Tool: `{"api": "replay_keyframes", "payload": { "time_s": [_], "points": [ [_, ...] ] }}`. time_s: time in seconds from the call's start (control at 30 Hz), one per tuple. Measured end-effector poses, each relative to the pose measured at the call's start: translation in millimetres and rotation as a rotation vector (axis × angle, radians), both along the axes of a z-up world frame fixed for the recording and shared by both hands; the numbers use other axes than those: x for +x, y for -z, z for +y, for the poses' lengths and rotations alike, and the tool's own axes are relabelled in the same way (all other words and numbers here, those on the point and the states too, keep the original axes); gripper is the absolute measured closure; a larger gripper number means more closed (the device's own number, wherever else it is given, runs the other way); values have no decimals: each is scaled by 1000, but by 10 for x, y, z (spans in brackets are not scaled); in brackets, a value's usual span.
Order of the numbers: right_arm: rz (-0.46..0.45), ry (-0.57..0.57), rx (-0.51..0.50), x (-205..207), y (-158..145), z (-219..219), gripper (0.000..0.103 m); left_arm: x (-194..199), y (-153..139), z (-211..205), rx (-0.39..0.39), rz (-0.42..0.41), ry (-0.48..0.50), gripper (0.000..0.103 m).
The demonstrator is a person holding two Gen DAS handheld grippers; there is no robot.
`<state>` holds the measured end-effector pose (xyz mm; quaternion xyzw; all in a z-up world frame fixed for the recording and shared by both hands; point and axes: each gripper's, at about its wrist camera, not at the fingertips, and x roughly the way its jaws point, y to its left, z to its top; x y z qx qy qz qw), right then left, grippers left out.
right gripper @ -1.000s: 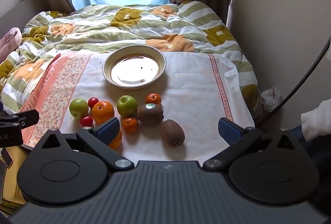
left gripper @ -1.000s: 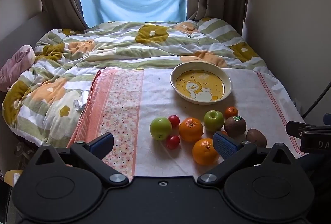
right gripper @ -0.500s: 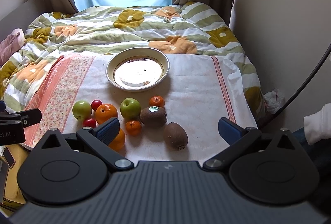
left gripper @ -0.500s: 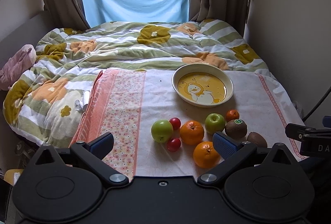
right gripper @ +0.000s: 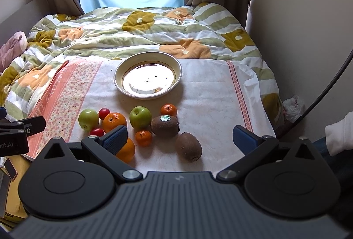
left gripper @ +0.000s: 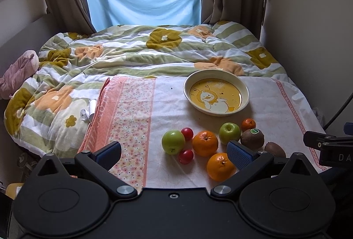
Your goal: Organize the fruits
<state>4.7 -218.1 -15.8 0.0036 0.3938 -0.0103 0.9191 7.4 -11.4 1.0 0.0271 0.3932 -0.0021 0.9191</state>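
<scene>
Both grippers had drawn back and up a little in the last second, so the fruits looked smaller and lower; the left gripper (left gripper: 174, 151) and right gripper (right gripper: 179, 137) stayed spread wide, holding nothing. All fruits, such as the kiwi (right gripper: 188, 146), lay on the cloth (right gripper: 211, 93) before the empty bowl (right gripper: 148, 74), so I judged sorting not started.

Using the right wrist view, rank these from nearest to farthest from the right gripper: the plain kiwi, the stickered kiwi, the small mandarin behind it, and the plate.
From the right gripper:
1. Plain kiwi, just ahead, between the open fingers.
2. Stickered kiwi, slightly farther, a little left.
3. Small mandarin, just behind that kiwi.
4. Plate, farthest, empty, beyond all the fruit.
</scene>
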Motion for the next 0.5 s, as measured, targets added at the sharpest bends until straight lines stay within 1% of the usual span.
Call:
{"api": "replay_keyframes", "payload": {
  "time_s": [0.5],
  "points": [
    [-1, 0, 3, 7, 6, -3, 0, 0, 1, -3, 1, 0, -1, 0]
  ]
}}
